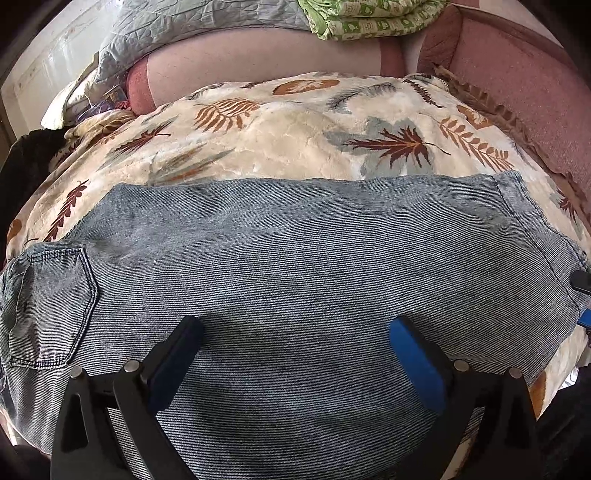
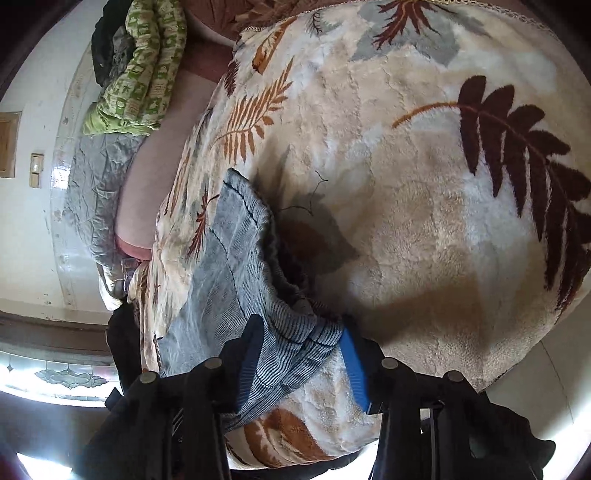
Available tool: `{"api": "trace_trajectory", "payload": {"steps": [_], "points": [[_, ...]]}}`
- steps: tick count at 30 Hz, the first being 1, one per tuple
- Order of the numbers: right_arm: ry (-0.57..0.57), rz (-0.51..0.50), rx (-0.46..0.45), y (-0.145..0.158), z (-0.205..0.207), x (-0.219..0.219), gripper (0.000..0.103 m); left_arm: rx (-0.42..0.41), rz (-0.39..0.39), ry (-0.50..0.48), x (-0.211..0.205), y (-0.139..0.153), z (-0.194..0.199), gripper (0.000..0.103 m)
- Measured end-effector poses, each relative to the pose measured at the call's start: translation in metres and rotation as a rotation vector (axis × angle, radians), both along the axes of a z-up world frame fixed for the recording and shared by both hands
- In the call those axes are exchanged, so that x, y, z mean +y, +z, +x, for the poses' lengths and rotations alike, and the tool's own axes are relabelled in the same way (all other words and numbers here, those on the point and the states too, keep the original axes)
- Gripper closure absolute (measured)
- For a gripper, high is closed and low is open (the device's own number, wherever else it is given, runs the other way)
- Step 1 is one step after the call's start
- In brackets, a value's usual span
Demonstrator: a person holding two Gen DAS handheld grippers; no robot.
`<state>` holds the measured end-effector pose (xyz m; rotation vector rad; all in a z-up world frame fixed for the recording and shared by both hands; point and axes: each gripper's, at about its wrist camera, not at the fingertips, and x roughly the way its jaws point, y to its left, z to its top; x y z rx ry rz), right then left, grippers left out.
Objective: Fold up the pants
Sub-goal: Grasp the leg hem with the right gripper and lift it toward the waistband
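Nearest, the left gripper (image 1: 295,354) hangs over the pale blue ribbed denim pants (image 1: 295,258), its two blue-padded fingers (image 1: 417,369) spread wide with nothing pinched between them. The pants lie flat, one pair, across the near edge of the cream plush blanket with rust and grey leaves (image 1: 295,125), one back pocket (image 1: 48,306) at their left end. The right gripper (image 2: 303,354) sits at the hem end, its jaws partly apart with the bunched hem (image 2: 295,339) between them (whether the pads actually press it I cannot tell). Beyond, at the blanket's far edge, lie one green patterned quilt (image 1: 369,18) and one grey quilted cover (image 1: 184,26).
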<state>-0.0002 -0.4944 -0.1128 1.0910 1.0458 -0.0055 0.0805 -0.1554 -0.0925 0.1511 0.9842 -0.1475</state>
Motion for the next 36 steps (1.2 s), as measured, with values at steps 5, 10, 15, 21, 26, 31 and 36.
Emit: {"api": "trace_trajectory", "payload": {"steps": [5,10,15,21,26,31,36], "points": [[0.017,-0.041,0.004,0.002,0.001,0.003,0.064,0.037,-0.027,0.001,0.004,0.01,0.003,0.002],[0.034,-0.084,0.005,0.005,0.003,0.008,0.069,-0.056,0.039,0.058,0.01,0.021,-0.005,0.002],[0.037,-0.111,0.009,0.007,0.005,0.011,0.069,-0.015,0.088,0.04,0.007,0.0,0.001,0.0],[0.071,-0.212,-0.004,0.026,0.01,0.021,0.071,-0.006,0.065,0.037,0.01,-0.002,0.001,0.0],[0.136,-0.349,-0.109,0.08,0.022,0.051,0.078,0.015,-0.072,0.026,0.025,0.01,0.003,0.002],[0.312,-0.538,-0.275,0.148,0.041,0.136,0.085,-0.087,-0.248,0.146,0.088,0.052,-0.015,0.003],[0.585,-0.655,-0.414,0.16,0.04,0.268,0.085,-0.195,-0.281,0.297,0.172,0.084,-0.038,0.003]]}}
